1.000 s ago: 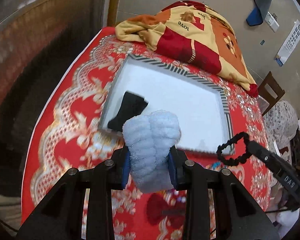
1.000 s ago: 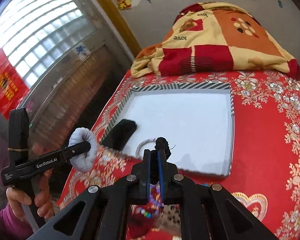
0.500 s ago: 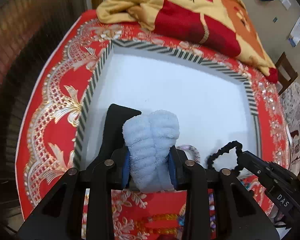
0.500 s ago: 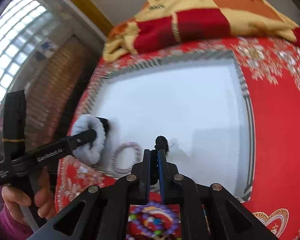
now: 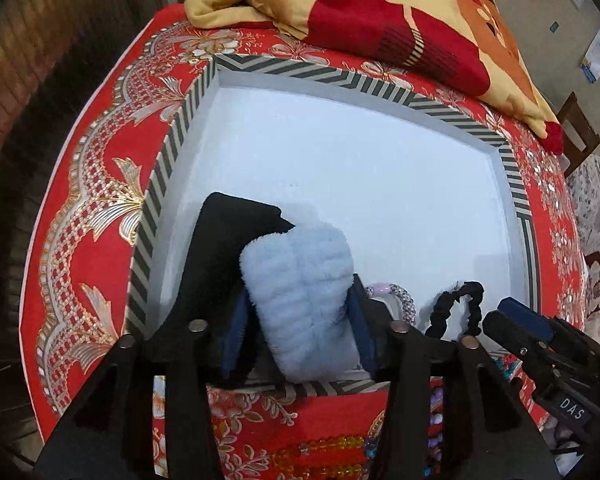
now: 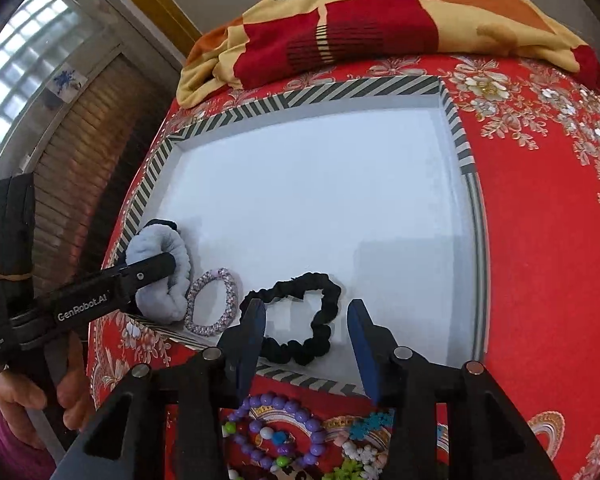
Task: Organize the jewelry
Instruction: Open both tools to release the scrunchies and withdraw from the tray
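A white tray [image 5: 172,148] [image 6: 466,152] with a striped rim lies on the red tablecloth. My left gripper [image 5: 296,308] [image 6: 156,268] is shut on a fluffy light-blue scrunchie [image 5: 300,280] [image 6: 176,256], low over the tray's near-left corner, beside a black item [image 5: 224,240]. A lilac beaded bracelet [image 6: 212,300] [image 5: 396,296] lies next to it. My right gripper [image 6: 306,332] [image 5: 500,320] is open, with the black scrunchie [image 6: 300,320] [image 5: 460,308] lying loose on the tray floor just ahead of its fingers.
A folded red and yellow blanket [image 5: 380,4] [image 6: 380,20] lies behind the tray. Purple beaded bracelets [image 6: 276,428] and small trinkets [image 6: 364,432] lie on the cloth at the near edge. An orange bead string [image 5: 320,452] lies there too. A window and shutter stand left.
Both grippers moved lower and nearer over the tray's near edge. My right gripper opened and let go of the black scrunchie, which now lies on the tray. The left still holds the blue scrunchie.
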`<state>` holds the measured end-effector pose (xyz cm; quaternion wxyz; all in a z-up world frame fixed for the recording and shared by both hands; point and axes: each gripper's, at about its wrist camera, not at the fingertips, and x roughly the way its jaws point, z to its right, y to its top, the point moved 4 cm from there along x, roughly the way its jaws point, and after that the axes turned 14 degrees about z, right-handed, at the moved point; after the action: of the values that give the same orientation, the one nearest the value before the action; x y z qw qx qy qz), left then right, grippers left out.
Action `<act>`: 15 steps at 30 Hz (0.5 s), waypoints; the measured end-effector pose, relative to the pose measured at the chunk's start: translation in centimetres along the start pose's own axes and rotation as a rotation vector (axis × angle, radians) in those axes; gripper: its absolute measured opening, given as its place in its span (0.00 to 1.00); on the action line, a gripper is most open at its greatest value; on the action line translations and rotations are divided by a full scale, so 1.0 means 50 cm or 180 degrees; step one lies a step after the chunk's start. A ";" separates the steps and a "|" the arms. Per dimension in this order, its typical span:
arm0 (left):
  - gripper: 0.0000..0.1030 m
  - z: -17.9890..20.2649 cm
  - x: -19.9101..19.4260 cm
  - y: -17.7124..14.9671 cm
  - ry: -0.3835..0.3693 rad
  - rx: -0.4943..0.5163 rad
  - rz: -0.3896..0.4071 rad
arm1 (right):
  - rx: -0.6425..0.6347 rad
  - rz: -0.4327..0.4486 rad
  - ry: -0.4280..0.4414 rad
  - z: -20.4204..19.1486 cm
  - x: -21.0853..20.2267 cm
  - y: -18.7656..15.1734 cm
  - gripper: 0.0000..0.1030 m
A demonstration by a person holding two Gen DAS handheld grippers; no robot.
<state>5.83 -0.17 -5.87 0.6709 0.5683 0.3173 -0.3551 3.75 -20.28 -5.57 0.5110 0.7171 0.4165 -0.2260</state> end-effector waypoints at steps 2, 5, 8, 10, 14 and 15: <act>0.56 0.000 -0.018 -0.001 -0.0004 -0.0010 0.0065 | -0.0034 0.0058 0.0000 -0.005 -0.017 0.001 0.39; 0.59 0.002 -0.053 -0.003 0.0038 0.0015 0.0212 | -0.0141 0.0149 -0.0017 -0.020 -0.052 -0.005 0.39; 0.59 0.001 -0.090 -0.013 0.0109 -0.0013 0.0329 | -0.0236 0.0259 -0.0035 -0.035 -0.091 -0.017 0.39; 0.59 0.002 -0.110 -0.024 0.0131 -0.0060 0.0379 | -0.0290 0.0342 -0.0057 -0.043 -0.118 -0.024 0.39; 0.60 0.010 -0.152 -0.052 0.0184 -0.0060 0.0459 | -0.0321 0.0436 -0.0024 -0.049 -0.166 -0.045 0.39; 0.59 0.012 -0.162 -0.060 0.0186 -0.0056 0.0472 | -0.0339 0.0446 -0.0030 -0.052 -0.174 -0.049 0.39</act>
<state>-1.07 -0.14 -0.67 0.6909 0.5945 0.2969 -0.2849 -3.33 -20.75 0.59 0.5650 0.7152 0.3743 -0.1707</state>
